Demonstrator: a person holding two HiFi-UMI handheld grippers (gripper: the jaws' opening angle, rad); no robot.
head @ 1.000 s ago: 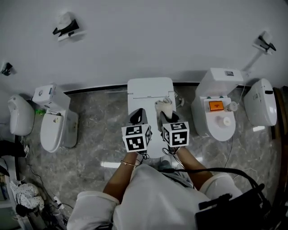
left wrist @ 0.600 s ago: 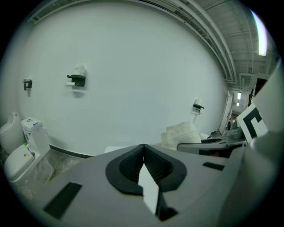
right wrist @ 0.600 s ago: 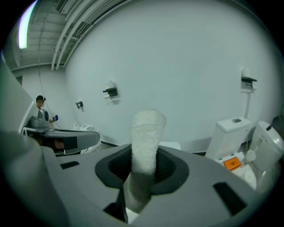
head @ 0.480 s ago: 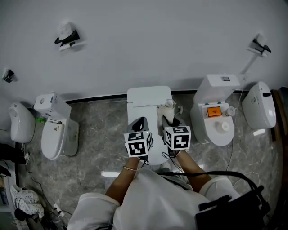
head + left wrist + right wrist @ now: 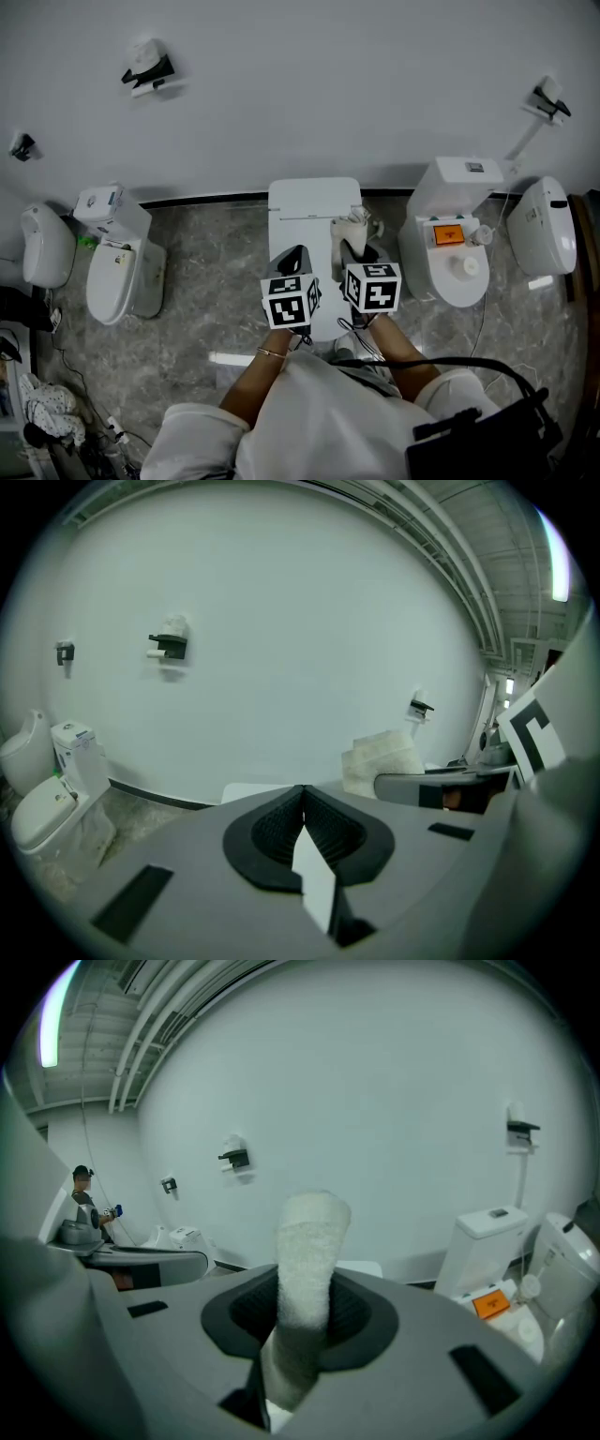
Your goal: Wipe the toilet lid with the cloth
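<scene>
Jaws of the right gripper clamped on the cloth, upright between them; left gripper jaws together, empty.

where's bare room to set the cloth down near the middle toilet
Bare: the flat white tank top behind the closed lid, and the grey marble floor between the white middle toilet and the small white toilet at left. Crowded: that lid, under the left gripper, the right gripper and its white fluffy cloth.
</scene>
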